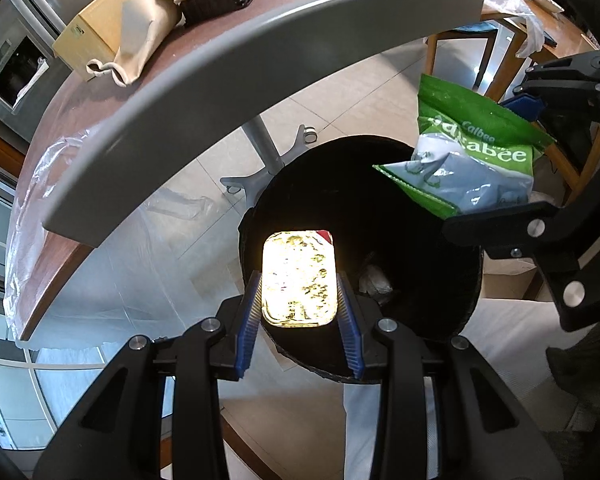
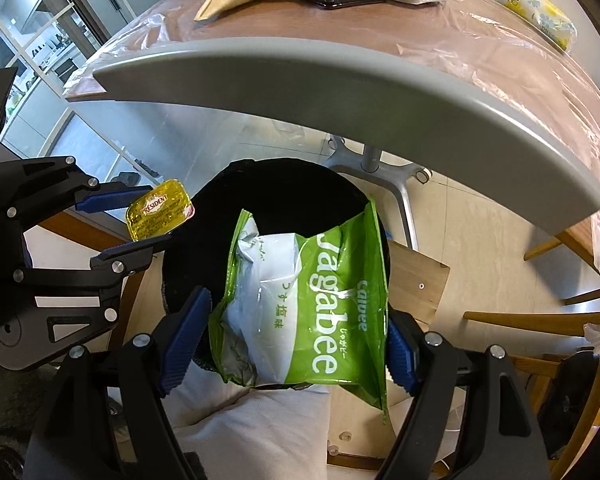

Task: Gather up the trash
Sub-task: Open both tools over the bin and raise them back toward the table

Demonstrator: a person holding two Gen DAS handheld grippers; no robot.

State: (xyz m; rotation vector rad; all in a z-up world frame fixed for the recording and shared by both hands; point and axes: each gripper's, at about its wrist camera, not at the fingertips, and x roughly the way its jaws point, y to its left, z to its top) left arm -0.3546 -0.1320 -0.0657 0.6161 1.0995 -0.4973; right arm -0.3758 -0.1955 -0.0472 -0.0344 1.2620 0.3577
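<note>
- Left gripper (image 1: 299,300): jaws clamped on a butter tub (image 1: 299,280), blue pads on its two long sides, tub hanging right over the bin (image 1: 440,312) mouth.
- Same tub seen from the right wrist cam (image 2: 159,212): small yellow plastic portion pack, foil lid reads PRESIDENT. Pads grip it across the short width.
- Tub handling: very light, thin walls, semi-stiff. Will dent if squeezed hard; smooth plastic, could slip. Side grip near the rim is the right spot, the rim adds stiffness.
- Right gripper (image 2: 288,344): jaws clenched wide on a chip bag (image 2: 320,300), pads on its two side edges. Bag sits over the bin (image 2: 284,184) opening, top end hanging toward the dark inside.
- Bag in the left cam (image 1: 472,152): green and white, crumpled, looks empty or nearly so.
- Bag handling: near weightless, floppy, crinkly film, slick surface. No stiffness, so it bows between the pads. Hold by pinching edges or a bunched fold; flat faces would slide.
- Bin: black, round, on the floor below the grey table edge (image 1: 260,60). Some pale crumpled trash (image 1: 374,282) already down inside.
- Judgement: both items are positioned for the drop; letting go should be enough. Risk: the bag may catch air and drift, or hang on the rim.
- More clutter sits on the table top (image 2: 380,20): paper bags, black tray, tissue pack.
</note>
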